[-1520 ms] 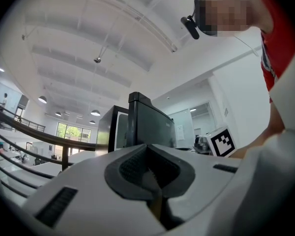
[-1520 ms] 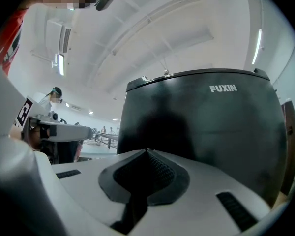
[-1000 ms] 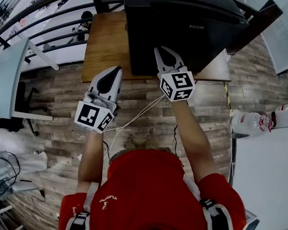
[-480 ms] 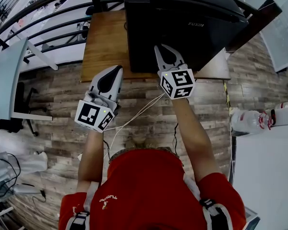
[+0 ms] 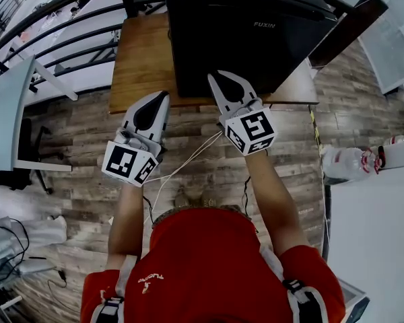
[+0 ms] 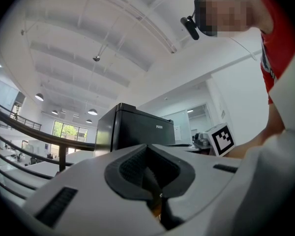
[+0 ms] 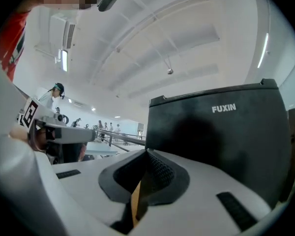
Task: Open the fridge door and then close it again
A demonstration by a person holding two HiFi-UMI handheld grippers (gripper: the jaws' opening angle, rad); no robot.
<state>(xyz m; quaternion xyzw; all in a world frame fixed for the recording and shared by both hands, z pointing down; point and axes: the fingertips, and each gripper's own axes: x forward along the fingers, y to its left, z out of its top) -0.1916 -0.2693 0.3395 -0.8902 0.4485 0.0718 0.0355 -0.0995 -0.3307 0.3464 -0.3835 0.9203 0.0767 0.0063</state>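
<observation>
A black fridge (image 5: 249,32) stands on a wooden table (image 5: 138,59), and its door, with a pale brand name on the front, lies flush against the body, closed. The right gripper (image 5: 215,77) points at that door from the front, its tips close to the door's lower left part as the head view shows it; whether they touch the door cannot be told. In the right gripper view the jaws of this gripper (image 7: 147,152) are pressed together with nothing between them, and the fridge (image 7: 221,141) fills the space just ahead of them. The left gripper (image 5: 163,97) is held to the left of the fridge, clear of it, with its tips over the table's front edge. In the left gripper view its jaws (image 6: 147,146) are also closed tight and empty, and the fridge (image 6: 137,129) shows beyond them, seen from its left corner. A white cable (image 5: 188,161) trails down from between the two grippers, in front of the fridge, toward the person in a red shirt (image 5: 209,261). A dark railing (image 5: 60,22) runs behind and to the left of the fridge, and plastic bottles (image 5: 350,163) lie on the plank floor (image 5: 202,147) to its right.
</observation>
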